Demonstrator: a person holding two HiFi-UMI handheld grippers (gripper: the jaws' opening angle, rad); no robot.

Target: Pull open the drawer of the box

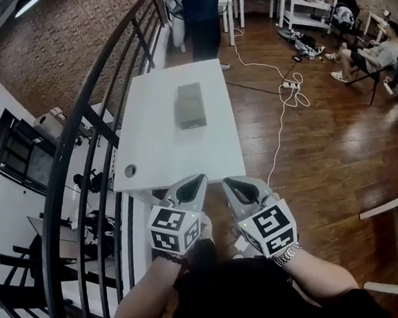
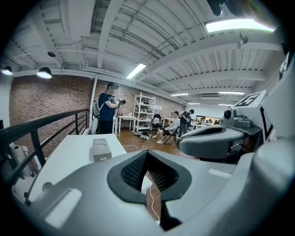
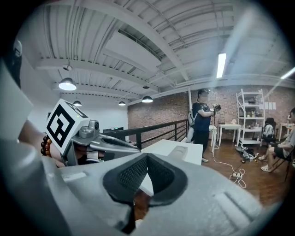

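A small grey box (image 1: 189,106) lies on the white table (image 1: 157,151), a little beyond its middle, with its drawer front facing me. The left gripper view shows the box (image 2: 101,149) far ahead, and the right gripper view shows the box (image 3: 182,152) too. My left gripper (image 1: 195,183) and right gripper (image 1: 231,184) hover side by side at the table's near edge, well short of the box. Both are shut with nothing between the pads. Each gripper view shows the other: the right gripper (image 2: 216,140) and the left gripper (image 3: 99,143).
A black metal railing (image 1: 80,151) runs along the table's left side. A person (image 1: 202,16) stands at the far end. A white cable with a power strip (image 1: 291,84) crosses the wooden floor on the right, near seated people (image 1: 373,53). The table has a grommet hole (image 1: 130,170).
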